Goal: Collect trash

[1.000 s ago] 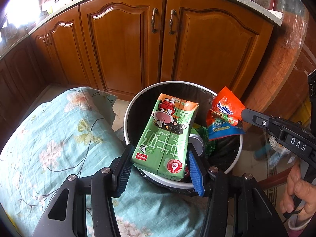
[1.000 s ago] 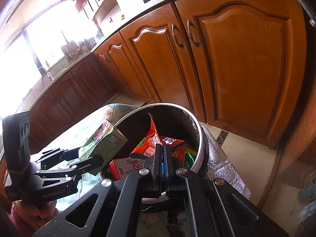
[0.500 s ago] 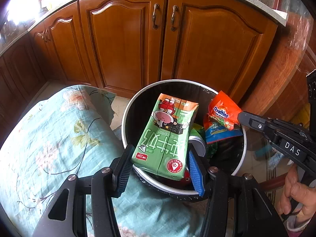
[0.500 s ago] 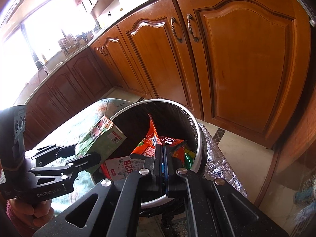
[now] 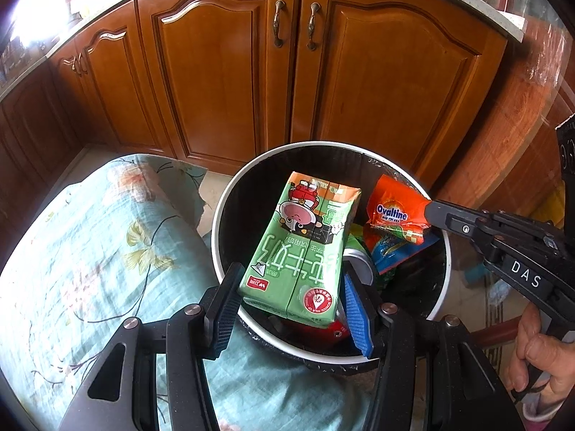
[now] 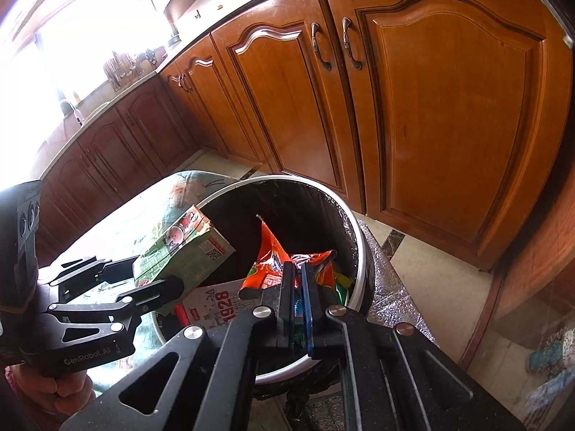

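**Both hands loaded, both hovering over the bin**

Starting on the left: the flowered teal cloth (image 5: 90, 251) covers the surface beside the bin, and above its edge the left gripper (image 5: 291, 309) has its fingers spread about a carton's width, clamped on the lower end of the green milk carton (image 5: 305, 248). The carton is tilted, top end poking out over the trash bin (image 5: 222, 215), so letting go should tip it straight in. Its print carries a cartoon cow, large Chinese characters, and a red round seal reading "SCHOOL MILK OF CHINA".

Moving right, inside the black-lined bin: a white pack marked "1928" (image 6: 215, 301), a can top, green wrappers.

Further right, the right gripper (image 6: 297, 298) has its fingers nearly shut, pinching the orange Ovaltine packet (image 5: 395, 215) by one edge so it hangs inside the rim. "Ovaltine" reads clearly. The tools themselves say "DAS" and "GenRobot.AI". Behind it all, the wooden cabinet doors (image 5: 359, 89).
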The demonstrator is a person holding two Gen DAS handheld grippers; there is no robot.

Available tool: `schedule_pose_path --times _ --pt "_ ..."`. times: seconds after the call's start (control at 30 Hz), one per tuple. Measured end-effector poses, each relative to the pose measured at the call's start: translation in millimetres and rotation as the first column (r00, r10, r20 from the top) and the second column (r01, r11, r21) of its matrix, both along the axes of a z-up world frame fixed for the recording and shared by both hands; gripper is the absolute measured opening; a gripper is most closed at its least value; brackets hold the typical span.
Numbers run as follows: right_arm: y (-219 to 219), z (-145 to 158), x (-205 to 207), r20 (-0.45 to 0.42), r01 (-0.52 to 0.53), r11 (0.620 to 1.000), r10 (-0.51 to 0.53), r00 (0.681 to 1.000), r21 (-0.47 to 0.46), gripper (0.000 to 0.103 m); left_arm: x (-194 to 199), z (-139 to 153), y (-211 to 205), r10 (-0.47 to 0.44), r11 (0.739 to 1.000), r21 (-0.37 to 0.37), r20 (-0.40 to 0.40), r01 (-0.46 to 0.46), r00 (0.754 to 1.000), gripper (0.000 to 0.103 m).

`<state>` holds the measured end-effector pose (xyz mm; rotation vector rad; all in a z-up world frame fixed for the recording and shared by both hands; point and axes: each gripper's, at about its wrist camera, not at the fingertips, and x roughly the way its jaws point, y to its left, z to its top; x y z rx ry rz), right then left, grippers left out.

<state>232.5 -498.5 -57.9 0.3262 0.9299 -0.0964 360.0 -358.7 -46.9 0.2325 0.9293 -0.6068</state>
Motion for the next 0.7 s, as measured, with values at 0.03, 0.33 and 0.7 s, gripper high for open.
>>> schedule_pose_path --times 0.03,0.33,0.7 --pt "0.0 0.1 0.7 0.001 0.003 1.000 -0.003 1.000 -0.004 0.006 0.7 -0.3 0.0 0.002 1.000 0.000 -0.004 -0.002 1.000 0.052" --pt "-4.4 4.7 -8.0 0.040 0.031 0.999 -0.031 0.999 0.013 0.054 -1.1 8.2 13.1 0.033 0.999 -0.034 -0.008 -0.033 0.999 0.063" --pt "11.6 23.6 -46.9 0.137 0.053 0.995 -0.064 0.989 0.079 0.084 -41.8 20.8 73.8 0.129 0.980 -0.155 0.002 -0.127 0.992 0.075"
